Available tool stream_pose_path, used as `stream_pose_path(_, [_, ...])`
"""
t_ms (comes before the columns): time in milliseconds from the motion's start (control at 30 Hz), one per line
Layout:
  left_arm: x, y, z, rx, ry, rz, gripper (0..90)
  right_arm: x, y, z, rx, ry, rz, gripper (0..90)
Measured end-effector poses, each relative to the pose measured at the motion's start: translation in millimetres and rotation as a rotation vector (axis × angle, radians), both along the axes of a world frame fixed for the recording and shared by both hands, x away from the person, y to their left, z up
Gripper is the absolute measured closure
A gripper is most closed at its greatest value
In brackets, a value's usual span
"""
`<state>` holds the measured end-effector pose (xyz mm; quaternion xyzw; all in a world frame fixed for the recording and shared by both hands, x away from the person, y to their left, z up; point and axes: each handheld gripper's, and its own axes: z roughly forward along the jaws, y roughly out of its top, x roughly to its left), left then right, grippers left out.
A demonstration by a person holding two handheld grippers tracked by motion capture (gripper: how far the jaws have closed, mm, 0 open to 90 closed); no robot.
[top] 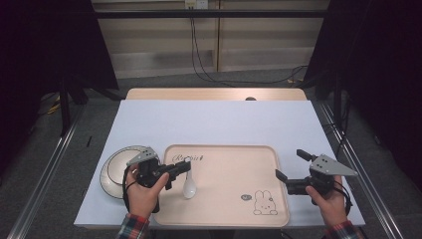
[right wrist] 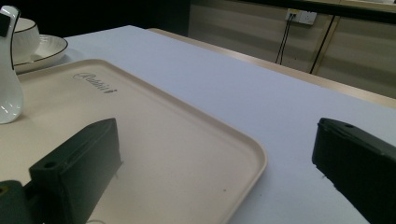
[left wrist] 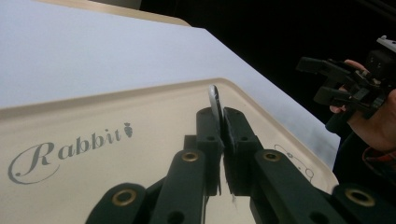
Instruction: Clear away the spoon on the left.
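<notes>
Left gripper (top: 183, 167) clamps the handle of a white ceramic spoon (top: 188, 185) — jaws closed tight on it, seen edge-on in the left gripper view. The spoon's bowl rests on the beige rabbit-print tray (top: 234, 199), at about 9 o'clock of the tray. Right gripper (top: 290, 171) hovers at the tray's 3 o'clock edge, jaws spread wide, holding nothing. A black-rimmed white plate (top: 112, 172) sits just beyond the tray's 9 o'clock side.
</notes>
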<state>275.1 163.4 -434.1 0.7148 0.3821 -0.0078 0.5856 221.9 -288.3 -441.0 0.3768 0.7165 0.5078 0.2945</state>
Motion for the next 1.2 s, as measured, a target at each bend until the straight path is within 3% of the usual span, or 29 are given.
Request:
stream_pose_path(133, [0.9, 0.1, -1.8, -0.019, 0.026, -0.001, 86.0, 0.1, 1.6, -0.6, -0.005, 0.0, 0.007, 0.7])
stream_pose_path(533, [13.5, -0.3, -7.5, -0.012, 0.045, 0.022, 85.0, 0.5, 2.0, -1.3, -0.004, 0.005, 0.006, 0.7])
stream_pose_path(733, [18.9, -1.9, -13.7, -0.034, 0.069, 0.044, 84.6, 0.4, 4.1, -2.2, -0.008, 0.007, 0.012, 1.0])
stream_pose_path(1200, [27.3, -4.8, -23.3, 0.017, 0.08, 0.1, 80.9, 0.9, 5.1, -2.8, -0.013, 0.009, 0.029, 1.0])
